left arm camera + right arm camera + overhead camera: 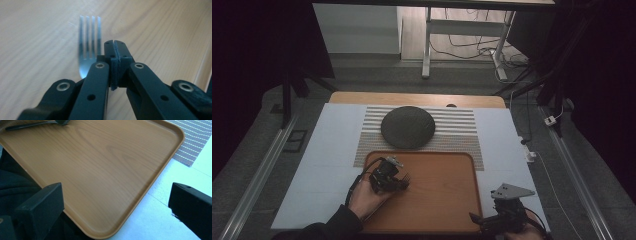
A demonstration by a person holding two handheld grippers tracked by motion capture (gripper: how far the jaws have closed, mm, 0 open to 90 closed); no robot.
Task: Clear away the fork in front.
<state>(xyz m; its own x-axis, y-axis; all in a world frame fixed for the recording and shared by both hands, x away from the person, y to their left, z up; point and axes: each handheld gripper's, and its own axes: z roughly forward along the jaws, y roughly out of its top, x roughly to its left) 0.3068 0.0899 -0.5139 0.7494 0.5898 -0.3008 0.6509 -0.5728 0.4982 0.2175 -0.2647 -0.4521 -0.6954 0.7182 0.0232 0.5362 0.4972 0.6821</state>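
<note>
Low over tray, left gripper fingers pressed together beside fork; right gripper spread wide

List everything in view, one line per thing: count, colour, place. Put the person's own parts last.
tray: one, orange-brown wood grain, near middle of the table.
fork: one, silver, tines over the tray beside the left gripper's closed jaws; whether it is gripped cannot be told.
round plate: one, dark grey, on the striped mat beyond the tray.
striped mat: one, beige and white, partly under the tray's far edge.
table cover: one, pale blue-white, over the table.
left gripper: one, black, jaws shut, over the tray's left part.
right gripper: one, black, jaws wide apart, at the tray's near right corner.
left hand: one, dark sleeve.
</note>
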